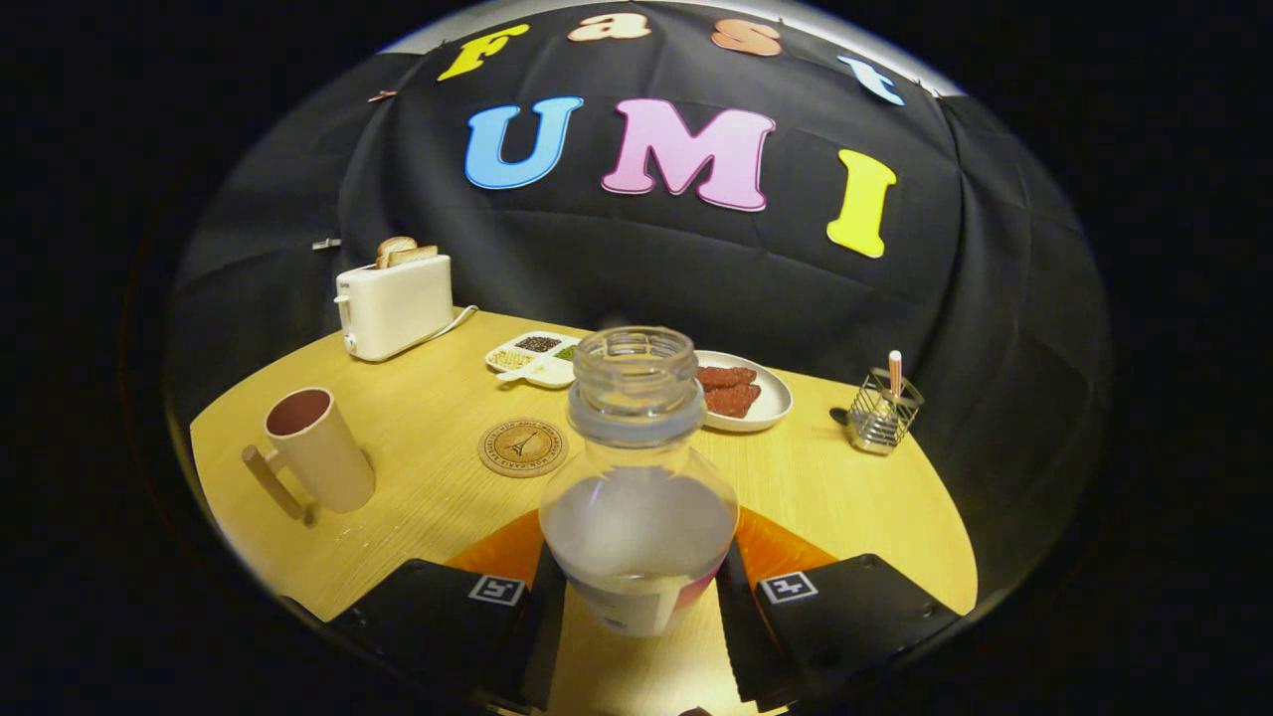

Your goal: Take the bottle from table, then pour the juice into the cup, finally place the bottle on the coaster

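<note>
The gripper (638, 597) grasps a clear plastic bottle (636, 477), its two fingers pressed against the bottle's lower sides, one on each. The bottle stands upright between the fingers, with its cap off and its mouth open at the top. It is partly filled with a pale, cloudy liquid, and a label wraps its base. It looks lifted a little above the yellow wooden counter (816, 487), though the contact underneath cannot be seen clearly.

Just beyond the bottle and a little to its left, a round cork coaster (522, 447) lies flat on the counter. Further left stands a beige cup (318, 449) with a side handle and a dark inside; it is upright and well apart from the coaster.

Behind the bottle sits a white divided dish (535, 358) of seeds and grains, and beside it a white plate (771, 403) with reddish-brown slices. At the far left, a white toaster (396, 306) holds two slices of bread. To the right, a wire holder (883, 410) stands near the counter's edge.
</note>
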